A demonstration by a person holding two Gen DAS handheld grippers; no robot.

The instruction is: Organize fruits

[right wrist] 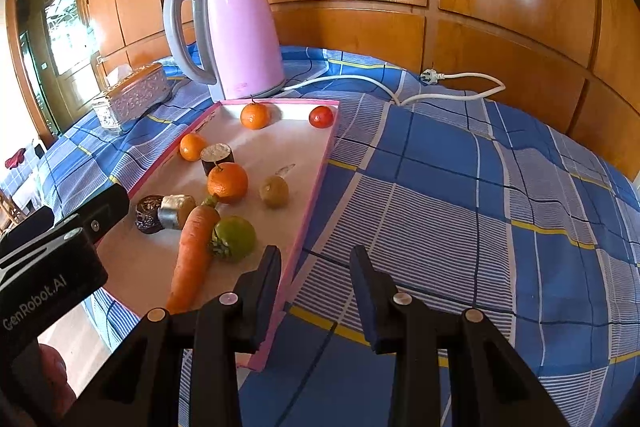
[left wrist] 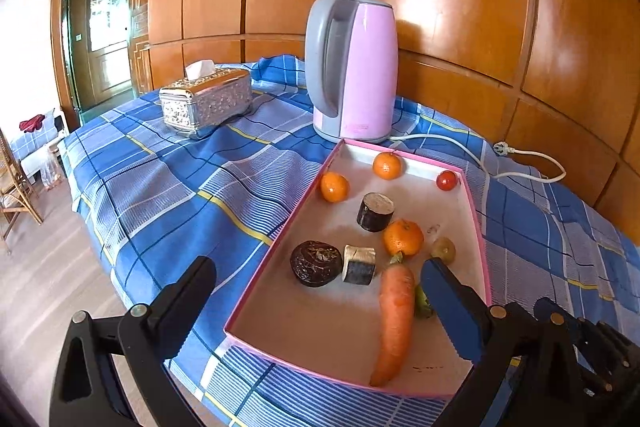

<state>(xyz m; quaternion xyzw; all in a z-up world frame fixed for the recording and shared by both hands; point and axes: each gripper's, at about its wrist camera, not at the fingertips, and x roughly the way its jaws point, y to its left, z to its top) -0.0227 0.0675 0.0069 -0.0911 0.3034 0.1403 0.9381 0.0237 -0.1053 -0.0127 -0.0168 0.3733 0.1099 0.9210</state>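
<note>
- Now the left gripper (left wrist: 320, 301) hangs spread wide over the pink tray (left wrist: 280, 239), grasping nothing; the carrot (left wrist: 394, 319) lies just inside its right finger, toward four o'clock.
- Right gripper (right wrist: 316, 291) is released, straddling the tray's right rim, green persimmon (right wrist: 236, 237) at eleven o'clock.
- "GenRobot.AI" is printed on the left gripper's body.

Three oranges (left wrist: 403, 237), a red tomato (left wrist: 446, 180) and a green persimmon (right wrist: 234, 238) lie loose in the pink-rimmed tray (left wrist: 280, 231).
</note>
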